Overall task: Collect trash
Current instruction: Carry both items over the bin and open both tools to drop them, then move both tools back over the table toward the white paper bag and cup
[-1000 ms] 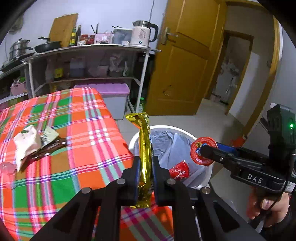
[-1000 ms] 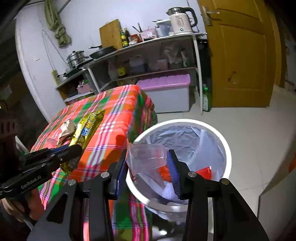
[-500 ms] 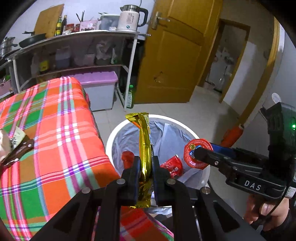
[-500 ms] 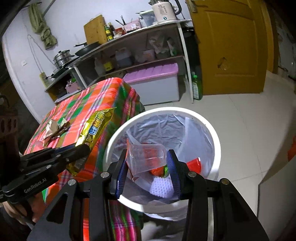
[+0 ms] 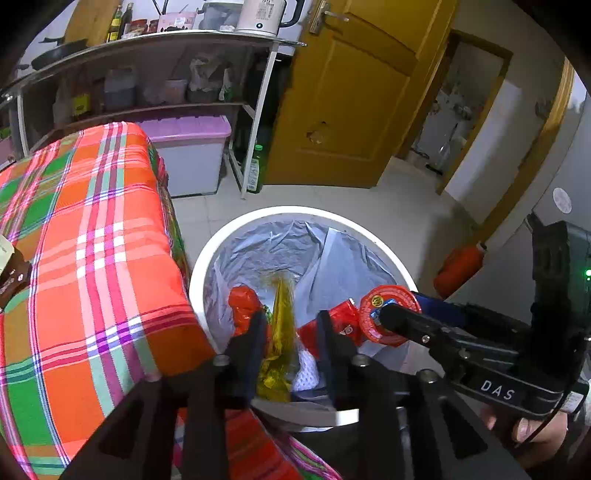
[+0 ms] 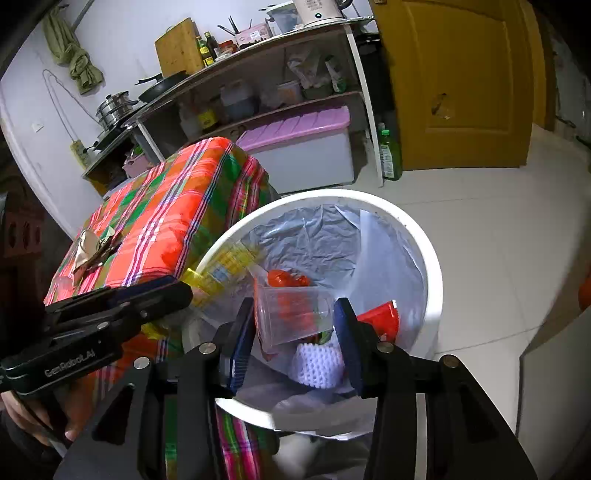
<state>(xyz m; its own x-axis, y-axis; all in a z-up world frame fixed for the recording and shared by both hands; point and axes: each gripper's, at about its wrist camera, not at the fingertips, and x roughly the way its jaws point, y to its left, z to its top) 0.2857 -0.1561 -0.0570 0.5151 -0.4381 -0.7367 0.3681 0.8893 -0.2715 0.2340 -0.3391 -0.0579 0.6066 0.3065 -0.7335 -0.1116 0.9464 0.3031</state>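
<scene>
I'm in a home kitchen: metal shelf rack (image 6: 258, 48) w/ electric kettle (image 5: 258, 16), frying pan (image 6: 162, 83), steel pots (image 6: 114, 107), oil bottles (image 6: 205, 46), cutting board (image 6: 177, 46); plaid-clothed surface (image 5: 92, 240), wooden door (image 5: 351, 96), tiled floor (image 6: 498, 221).

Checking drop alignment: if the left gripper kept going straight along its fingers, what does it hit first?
Likely the gold wrapper between the opening jaws of the left gripper, then trash in the white bin; depth is unclear.
</scene>
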